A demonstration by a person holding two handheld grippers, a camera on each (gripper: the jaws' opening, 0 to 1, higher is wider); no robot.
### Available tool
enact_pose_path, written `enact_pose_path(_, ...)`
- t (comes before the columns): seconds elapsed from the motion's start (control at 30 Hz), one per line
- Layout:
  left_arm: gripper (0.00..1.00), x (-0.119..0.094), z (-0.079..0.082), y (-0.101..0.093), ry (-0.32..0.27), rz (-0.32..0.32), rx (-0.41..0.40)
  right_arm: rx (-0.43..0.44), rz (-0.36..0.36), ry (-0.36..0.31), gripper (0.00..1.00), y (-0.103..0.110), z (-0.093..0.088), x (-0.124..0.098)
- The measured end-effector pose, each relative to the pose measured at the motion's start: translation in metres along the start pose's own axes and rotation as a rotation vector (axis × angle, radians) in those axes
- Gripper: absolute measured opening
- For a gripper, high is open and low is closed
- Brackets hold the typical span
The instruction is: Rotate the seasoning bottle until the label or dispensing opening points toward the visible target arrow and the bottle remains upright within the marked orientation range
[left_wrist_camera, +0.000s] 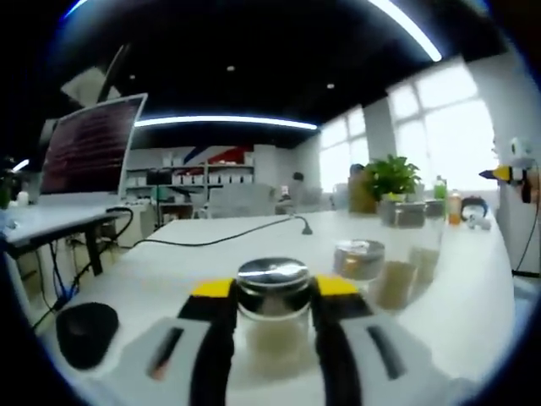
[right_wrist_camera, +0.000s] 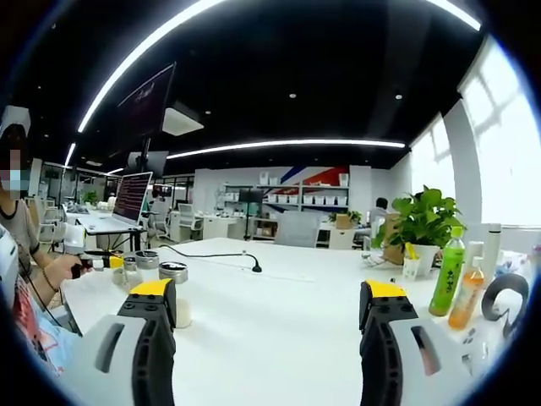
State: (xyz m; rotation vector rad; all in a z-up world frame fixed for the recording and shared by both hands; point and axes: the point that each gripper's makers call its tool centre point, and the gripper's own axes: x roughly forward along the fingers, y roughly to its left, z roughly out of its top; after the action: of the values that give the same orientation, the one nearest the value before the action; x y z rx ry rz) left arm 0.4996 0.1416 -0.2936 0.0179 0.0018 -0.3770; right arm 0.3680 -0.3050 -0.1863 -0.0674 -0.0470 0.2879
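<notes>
In the left gripper view, the left tongs (left_wrist_camera: 272, 317) are closing in on a seasoning bottle (left_wrist_camera: 272, 313), a clear glass jar with a shiny metal lid and pale contents. The two black jaws with yellow tips are pressing against its sides just under the lid, so the tongs are gripping it. The bottle is standing upright on the white tabletop (left_wrist_camera: 473, 296), close to the camera. A second jar with a metal lid (left_wrist_camera: 359, 258) is sitting just beyond it to the right, and more glass jars (left_wrist_camera: 406, 275) are standing beside that one. A black mouse-like object (left_wrist_camera: 84, 332) is lying on the tabletop at the left. A black cable (left_wrist_camera: 211, 239) is running across the surface toward a small stand. A monitor (left_wrist_camera: 90, 145) is glowing on a desk farther left, and a potted plant (left_wrist_camera: 391, 179) is standing at the far end near some drink bottles.

In the right gripper view, the right tongs (right_wrist_camera: 270, 317) are hanging wide open above the tabletop (right_wrist_camera: 270, 338), with nothing between the jaws. Several lidded jars (right_wrist_camera: 173, 275) are clustered at the left, just behind the left-hand jaw, near a person's hand (right_wrist_camera: 68, 271). A green drink bottle (right_wrist_camera: 448, 271) and an orange one (right_wrist_camera: 467, 296) are standing at the right, with a potted plant (right_wrist_camera: 421, 220) behind them.
</notes>
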Motion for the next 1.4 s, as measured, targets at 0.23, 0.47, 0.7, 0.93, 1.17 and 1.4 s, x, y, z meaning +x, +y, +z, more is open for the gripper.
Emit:
enact_pose_path(0.23,0.36,-0.001,0.0,-0.001,-0.005,-0.078,-0.018,-0.008,0.037,0.006,0.93,0.01,-0.001,0.001)
enact_pose_path(0.47,0.36,-0.002,-0.001,-0.004,-0.015,-0.161,-0.051,-0.009,0.027,0.01,0.92,0.009,-0.003,0.0)
enact_pose_path(0.7,0.36,-0.002,-0.002,-0.005,-0.015,-0.213,-0.022,-0.002,0.03,0.001,0.92,0.008,-0.002,0.0)
enact_pose_path(0.93,0.36,-0.002,-0.003,-0.007,-0.02,-0.248,0.038,0.02,0.043,0.011,0.9,0.01,-0.006,0.002)
enact_pose_path(1.17,0.36,-0.003,-0.004,-0.005,-0.029,-0.306,0.027,0.016,0.052,0.027,0.89,0.01,-0.01,0.003)
enact_pose_path(1.4,0.36,-0.002,-0.006,-0.007,-0.021,-0.337,0.005,0.018,0.059,0.03,0.89,0.013,-0.011,0.004)
